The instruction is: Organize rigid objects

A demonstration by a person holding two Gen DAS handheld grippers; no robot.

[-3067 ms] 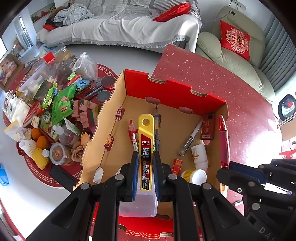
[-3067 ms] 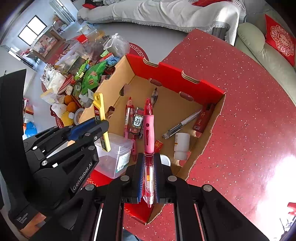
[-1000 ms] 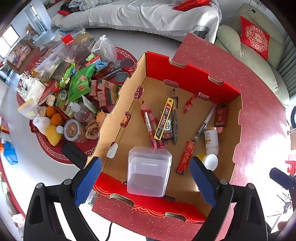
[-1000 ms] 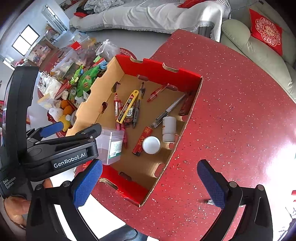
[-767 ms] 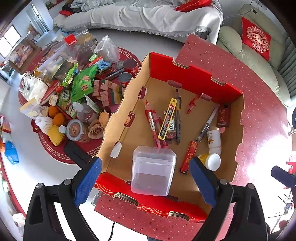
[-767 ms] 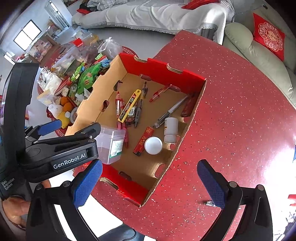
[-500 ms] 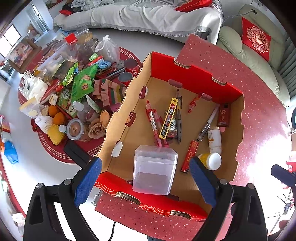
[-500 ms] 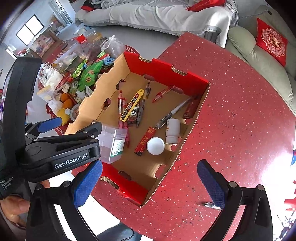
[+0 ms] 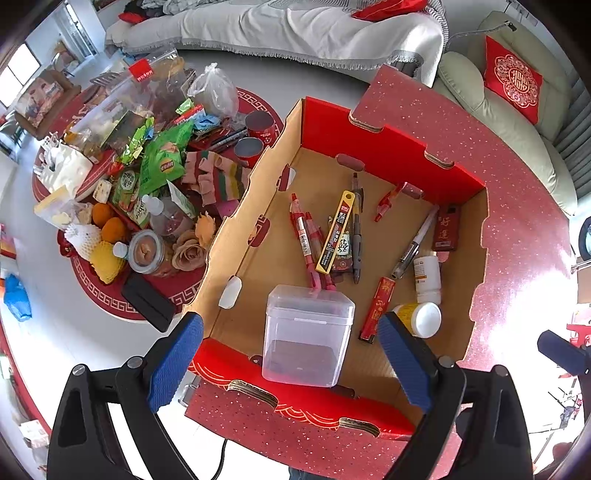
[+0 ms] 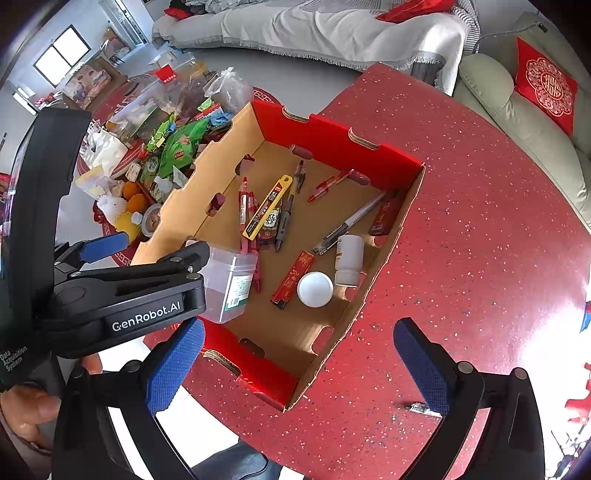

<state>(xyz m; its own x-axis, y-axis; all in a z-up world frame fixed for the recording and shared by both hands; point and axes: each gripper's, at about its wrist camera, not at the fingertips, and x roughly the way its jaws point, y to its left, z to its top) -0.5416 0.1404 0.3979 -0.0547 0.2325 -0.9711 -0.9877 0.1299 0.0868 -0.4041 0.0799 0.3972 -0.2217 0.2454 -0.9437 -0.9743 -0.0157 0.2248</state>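
A red-and-tan cardboard tray (image 9: pixel 391 155) (image 10: pixel 332 136) rests on the red speckled table. Inside lie a yellow utility knife (image 9: pixel 336 230) (image 10: pixel 266 206), red pens (image 9: pixel 304 236) (image 10: pixel 243 205), a dark pen (image 9: pixel 356 236), a silver pen (image 9: pixel 413 243) (image 10: pixel 349 223), a white bottle (image 9: pixel 427 273) (image 10: pixel 347 260), a white lid (image 9: pixel 423 319) (image 10: pixel 315 289), red lighters (image 9: pixel 378 308) and a clear plastic container (image 9: pixel 308 332) (image 10: pixel 229 284). My left gripper (image 9: pixel 288 363) hovers open above the tray's near wall. My right gripper (image 10: pixel 295 365) is open over the tray's near corner, empty.
To the left, a low red round table (image 9: pixel 110 295) holds snacks, oranges, jars and bags. A covered sofa (image 9: pixel 295 29) and a beige armchair with a red cushion (image 9: pixel 513 88) stand beyond. A small item (image 10: pixel 419 408) lies on the table near my right gripper.
Since 3.1 s ago both grippers let go: the yellow knife and the pink-red pen now lie in the tray. Both grippers opened wide and pulled up and back; little movement in the last second.
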